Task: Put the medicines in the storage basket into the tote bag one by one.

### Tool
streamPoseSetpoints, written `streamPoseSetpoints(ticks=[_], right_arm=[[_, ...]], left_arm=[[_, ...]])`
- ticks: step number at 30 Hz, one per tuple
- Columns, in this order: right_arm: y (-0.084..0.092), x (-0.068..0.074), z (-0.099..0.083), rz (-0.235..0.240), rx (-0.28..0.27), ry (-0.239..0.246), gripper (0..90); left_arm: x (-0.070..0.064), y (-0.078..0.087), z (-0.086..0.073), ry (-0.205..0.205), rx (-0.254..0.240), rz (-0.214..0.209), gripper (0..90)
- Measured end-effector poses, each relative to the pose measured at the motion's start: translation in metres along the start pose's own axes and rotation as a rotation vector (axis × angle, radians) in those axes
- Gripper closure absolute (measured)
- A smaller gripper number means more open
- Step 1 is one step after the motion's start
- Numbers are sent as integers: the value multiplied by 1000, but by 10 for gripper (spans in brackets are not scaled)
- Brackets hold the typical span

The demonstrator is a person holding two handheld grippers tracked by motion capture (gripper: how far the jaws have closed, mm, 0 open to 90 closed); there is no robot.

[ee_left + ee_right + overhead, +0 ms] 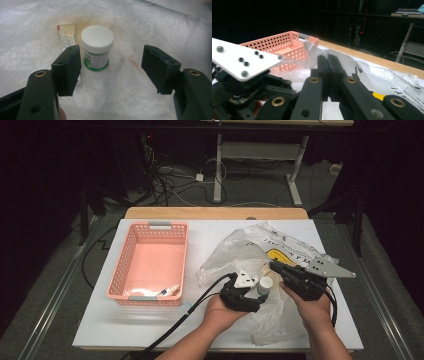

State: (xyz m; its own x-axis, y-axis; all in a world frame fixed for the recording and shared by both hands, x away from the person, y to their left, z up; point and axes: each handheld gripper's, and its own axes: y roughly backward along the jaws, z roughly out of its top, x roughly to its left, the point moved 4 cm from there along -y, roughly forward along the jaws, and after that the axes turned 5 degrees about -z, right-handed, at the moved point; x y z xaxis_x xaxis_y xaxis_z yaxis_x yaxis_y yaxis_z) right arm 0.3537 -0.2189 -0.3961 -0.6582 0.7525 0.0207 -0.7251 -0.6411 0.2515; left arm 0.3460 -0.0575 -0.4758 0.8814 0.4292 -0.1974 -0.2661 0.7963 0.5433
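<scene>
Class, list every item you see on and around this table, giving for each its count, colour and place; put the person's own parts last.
Basket: one, pink, perforated, on the table's left half.
Tube in basket: one, white, at the basket's near right corner.
Plastic bag: one, clear with yellow and black print, crumpled on the right half.
Jar: one, white lid and green base, standing upright on the bag.
Small tube: one, white, lying just beside the jar.
Table: one, wooden edge, white top.
Left gripper: one, black, jaws open, the jar ahead of them.
Right gripper: one, black, jaws shut, whether on the bag I cannot tell.
Hands: two, holding the grippers at the near edge.
</scene>
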Motion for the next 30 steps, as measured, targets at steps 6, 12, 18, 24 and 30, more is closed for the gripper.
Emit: streamPoseSetpoints(ticks=[6, 12, 18, 24, 30], right_arm=[[1, -1, -1, -5, 3, 4, 900], [1, -1, -2, -7, 7, 10, 900], [1, 0, -2, -10, 11, 14, 900], [0, 1, -3, -8, 14, 18, 900], [1, 0, -3, -13, 11, 9, 900]], left_arm=[[-8, 15, -10, 12, -12, -32, 228], [-11, 31, -19, 19, -15, -38, 143], [-14, 47, -26, 23, -23, -53, 17], [-16, 67, -28, 32, -49, -36, 0], [-13, 87, -31, 22, -51, -13, 0]])
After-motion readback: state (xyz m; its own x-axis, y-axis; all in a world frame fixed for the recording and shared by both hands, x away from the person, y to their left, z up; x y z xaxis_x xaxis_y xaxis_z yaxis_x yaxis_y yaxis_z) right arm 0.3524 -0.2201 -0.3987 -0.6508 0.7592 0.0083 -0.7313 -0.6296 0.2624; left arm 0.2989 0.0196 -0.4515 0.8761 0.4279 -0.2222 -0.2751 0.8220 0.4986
